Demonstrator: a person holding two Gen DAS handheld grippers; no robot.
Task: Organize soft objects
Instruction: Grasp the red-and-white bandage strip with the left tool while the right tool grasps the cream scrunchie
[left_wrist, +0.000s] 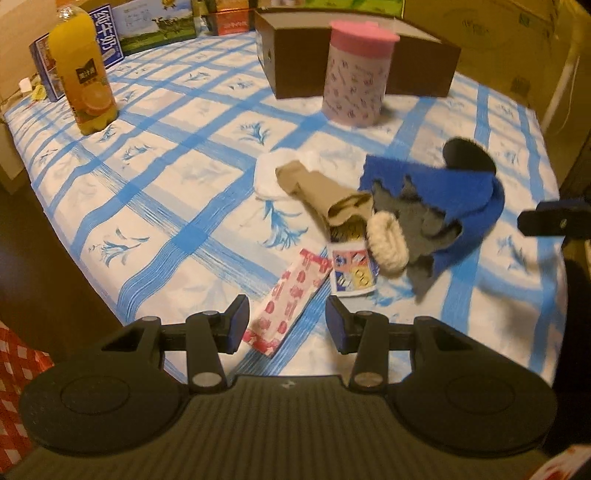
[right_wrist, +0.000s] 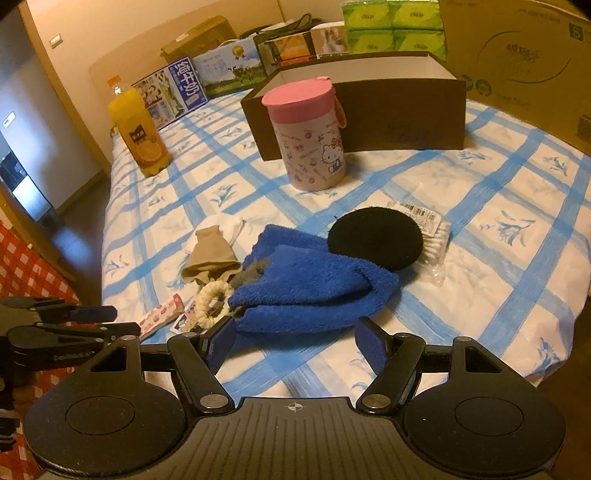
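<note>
Both grippers are held apart and empty. The right gripper (right_wrist: 293, 345) is poised just near of the blue towel (right_wrist: 310, 284), whose long axis runs left to right; the left gripper (left_wrist: 286, 323) is set nearer the red packet (left_wrist: 286, 302).

Right gripper (right_wrist: 295, 345) fingers apart, empty, just before blue towel (right_wrist: 314, 288); black pad (right_wrist: 375, 238) behind.

Both grippers — left gripper (left_wrist: 286, 322), right gripper (right_wrist: 295, 341) — are matte black, with ribbed bodies, round discs, silver screws and blue pads (right_wrist: 373, 349).
</note>
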